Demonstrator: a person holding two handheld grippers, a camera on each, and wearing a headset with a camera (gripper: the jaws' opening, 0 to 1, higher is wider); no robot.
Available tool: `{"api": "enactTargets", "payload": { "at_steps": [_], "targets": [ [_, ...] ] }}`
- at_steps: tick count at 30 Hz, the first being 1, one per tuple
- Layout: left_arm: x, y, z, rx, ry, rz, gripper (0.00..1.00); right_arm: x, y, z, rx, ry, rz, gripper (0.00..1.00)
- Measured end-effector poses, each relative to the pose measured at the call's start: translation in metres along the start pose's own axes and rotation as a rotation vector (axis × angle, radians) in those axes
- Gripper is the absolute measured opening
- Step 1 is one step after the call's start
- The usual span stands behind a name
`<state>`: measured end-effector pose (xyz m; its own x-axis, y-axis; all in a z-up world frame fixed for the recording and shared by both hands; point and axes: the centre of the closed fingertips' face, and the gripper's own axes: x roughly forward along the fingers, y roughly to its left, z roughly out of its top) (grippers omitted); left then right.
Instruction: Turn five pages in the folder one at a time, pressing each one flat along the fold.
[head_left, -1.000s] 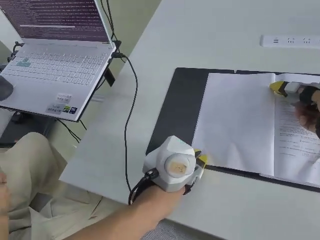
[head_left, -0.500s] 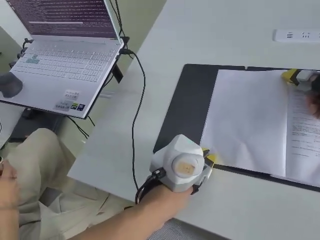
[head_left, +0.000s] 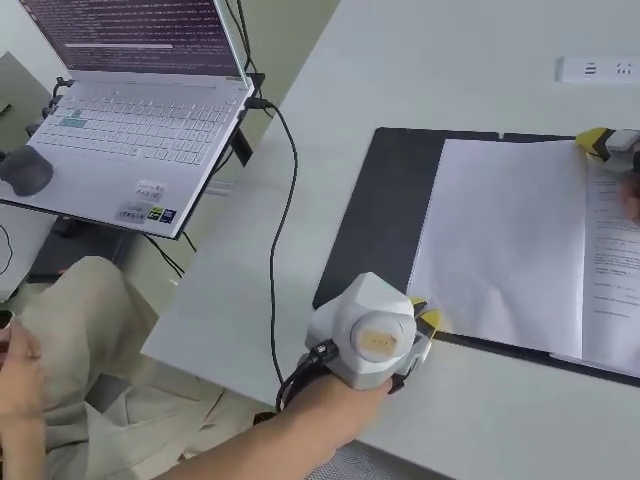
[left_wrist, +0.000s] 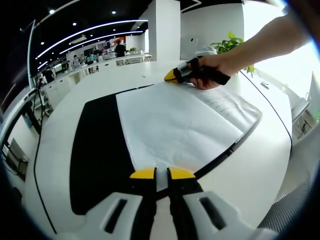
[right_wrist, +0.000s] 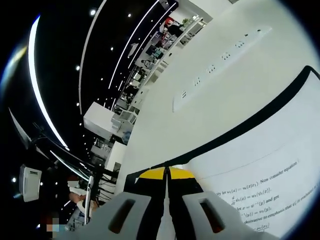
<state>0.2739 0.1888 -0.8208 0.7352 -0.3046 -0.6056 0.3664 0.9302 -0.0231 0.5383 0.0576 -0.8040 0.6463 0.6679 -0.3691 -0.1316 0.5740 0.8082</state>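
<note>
Overall light: bright and even in the head view, the white bench (head_left: 440, 70) nearly washed out, no hard shadows.
Shadow: just a soft grey smudge under the left claw (head_left: 425, 322) at the bench edge.
Ceiling: long light strips (left_wrist: 92, 30) and small spots glow against a dark ceiling in both gripper views.
Glare: daylight blows out the right side of the left gripper view, whitening the arm (left_wrist: 270, 37).
Distortion: heavy fisheye, bench edges bowing into curves.
Focus: print on the page (right_wrist: 260, 190) reads sharp by the right claw (right_wrist: 165, 172); the far hall goes soft and smeared.
</note>
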Motion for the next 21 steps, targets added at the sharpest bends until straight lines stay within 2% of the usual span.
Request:
{"api": "enactTargets", "payload": {
  "at_steps": [5,11,21],
  "targets": [
    [0.0,0.0,0.0,0.001,-0.001,-0.001,0.07,-0.004,0.001,-0.006,0.013,0.023,0.009,0.0],
    [-0.001,0.0,0.0,-0.002,0.0,-0.002,0.06,-0.014,0.006,-0.022,0.048,0.081,0.048,0.0],
    [-0.001,0.0,0.0,0.005,-0.002,-0.001,0.06,-0.03,0.012,-0.039,0.051,0.126,0.072,0.0]
  ]
}}
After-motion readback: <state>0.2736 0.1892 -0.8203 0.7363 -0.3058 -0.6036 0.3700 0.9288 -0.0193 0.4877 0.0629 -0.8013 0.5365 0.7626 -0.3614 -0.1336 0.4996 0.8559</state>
